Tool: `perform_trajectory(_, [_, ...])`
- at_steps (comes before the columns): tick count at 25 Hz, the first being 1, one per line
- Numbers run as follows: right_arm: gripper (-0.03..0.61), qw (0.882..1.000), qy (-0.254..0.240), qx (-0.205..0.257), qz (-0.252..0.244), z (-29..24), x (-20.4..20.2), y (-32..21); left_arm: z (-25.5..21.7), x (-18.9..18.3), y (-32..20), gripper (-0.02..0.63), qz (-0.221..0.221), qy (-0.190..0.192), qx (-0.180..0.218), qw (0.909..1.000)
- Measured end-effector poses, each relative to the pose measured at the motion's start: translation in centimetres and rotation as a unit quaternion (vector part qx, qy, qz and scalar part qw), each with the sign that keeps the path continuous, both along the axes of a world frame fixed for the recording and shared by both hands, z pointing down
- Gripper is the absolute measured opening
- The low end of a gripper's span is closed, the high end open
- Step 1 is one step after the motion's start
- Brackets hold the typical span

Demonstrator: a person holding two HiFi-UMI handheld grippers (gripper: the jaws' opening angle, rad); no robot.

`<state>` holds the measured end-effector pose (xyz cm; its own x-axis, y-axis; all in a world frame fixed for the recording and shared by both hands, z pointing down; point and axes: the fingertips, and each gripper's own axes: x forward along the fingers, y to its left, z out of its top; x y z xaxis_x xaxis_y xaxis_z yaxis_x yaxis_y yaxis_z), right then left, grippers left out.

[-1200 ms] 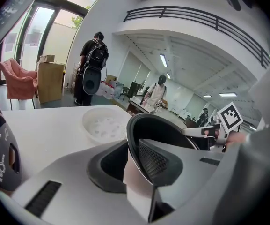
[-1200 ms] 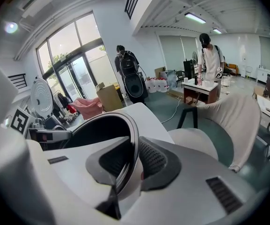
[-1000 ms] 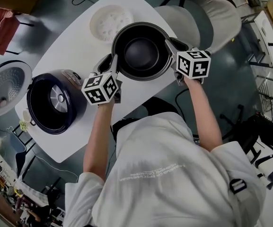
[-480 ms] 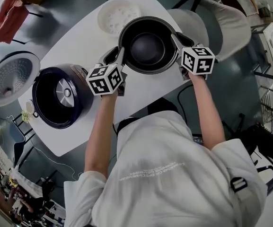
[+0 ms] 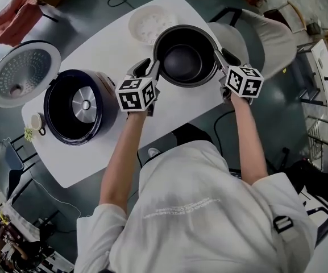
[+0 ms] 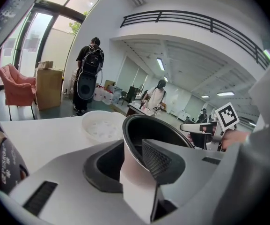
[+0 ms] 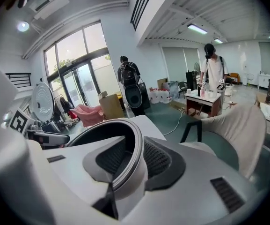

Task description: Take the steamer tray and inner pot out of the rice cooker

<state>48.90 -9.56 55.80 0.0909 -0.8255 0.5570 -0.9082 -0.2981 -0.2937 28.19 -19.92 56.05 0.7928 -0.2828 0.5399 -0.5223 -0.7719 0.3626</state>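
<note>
The black inner pot (image 5: 185, 56) stands on the white table (image 5: 95, 50), just in front of the white steamer tray (image 5: 150, 24). My left gripper (image 5: 151, 68) straddles the pot's left rim and my right gripper (image 5: 221, 58) its right rim. Both pairs of jaws have just been opening. In the left gripper view the pot wall (image 6: 139, 172) stands between the pads with a gap on the outer side. In the right gripper view the rim (image 7: 137, 168) sits loose between the pads. The steamer tray (image 6: 102, 124) lies beyond the pot.
The dark rice cooker (image 5: 78, 106) stands at the table's left with its lid (image 5: 24, 73) swung open and its well bare. A light chair (image 5: 260, 27) is behind the table at the right. People stand far off in the room.
The head view has shifted, bringing the rice cooker and its lid more fully into the picture. The pot stays beside the steamer tray with both grippers at its rim.
</note>
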Motion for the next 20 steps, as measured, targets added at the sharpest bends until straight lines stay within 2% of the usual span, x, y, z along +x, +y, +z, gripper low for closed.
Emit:
perform_trajectory(3, [0.135,1.0,-0.002,0.017,0.021,-1.8,-0.7,1.8,-1.5,-1.9,1.4,0.13,0.008,0.011,0.002,0.9999])
perform_trajectory(7, [0.127,0.999,0.012,0.037,0.018,-4.3,-2.8,3.6,-3.5,-5.5,2.9,0.13,0.008,0.024,0.023,0.9994])
perform_trajectory(13, [0.104,0.997,0.027,0.07,-0.003,-9.0,-8.5,5.8,-7.6,-11.8,5.0,0.121,0.003,0.042,0.076,0.9963])
perform_trajectory(20, [0.098,0.989,0.09,0.111,-0.044,-15.4,-16.2,8.1,-13.1,-19.7,7.3,0.104,-0.022,0.057,0.144,0.9877])
